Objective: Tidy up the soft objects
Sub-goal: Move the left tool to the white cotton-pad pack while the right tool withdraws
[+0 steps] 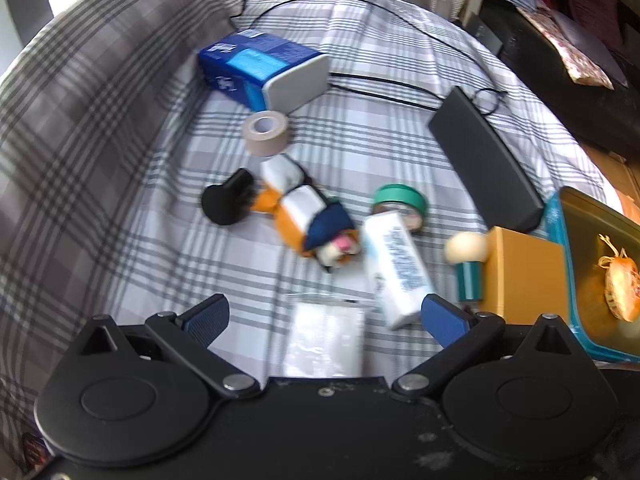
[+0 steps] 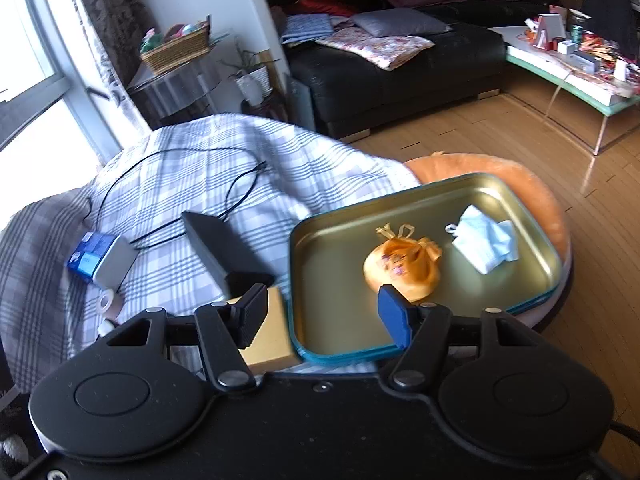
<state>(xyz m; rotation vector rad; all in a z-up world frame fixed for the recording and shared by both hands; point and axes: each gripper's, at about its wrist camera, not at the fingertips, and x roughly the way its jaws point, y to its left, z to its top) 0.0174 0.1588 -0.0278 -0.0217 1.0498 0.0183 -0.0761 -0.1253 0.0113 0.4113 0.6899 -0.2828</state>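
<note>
The left claw (image 1: 324,318) hangs over the checked blanket (image 1: 360,132) with its two blue fingers far apart and nothing between them. Just past the fingers, near 6 o'clock in the left view, lies a small clear plastic bag (image 1: 326,340).

In the middle of that view lies a soft toy (image 1: 308,216), orange, white and dark blue, flat on the blanket. A black brush (image 1: 228,200) sits beside it at 9 o'clock. A tan roll of tape (image 1: 265,130) sits above the toy at 12 o'clock, and a blue box (image 1: 256,66) lies past that. To the right of the toy is a green roll of tape (image 1: 400,200), and a white pack (image 1: 398,268) leans on it. A little doll with a round pale head (image 1: 468,260) touches a yellow box (image 1: 524,276) at 3 o'clock. A long black case (image 1: 484,160) lies at 2 o'clock.

The right claw (image 2: 324,316) is also let go, its fingers apart with nothing held. It hangs over the near edge of a gold tin tray (image 2: 520,196) with a blue rim. In the tray sits a soft orange pouch (image 2: 402,270), just past the blue finger. At 3 o'clock from the pouch, a little apart, lies a crumpled pale blue cloth (image 2: 486,246). The tray rests on an orange cushion (image 2: 536,188).
</note>
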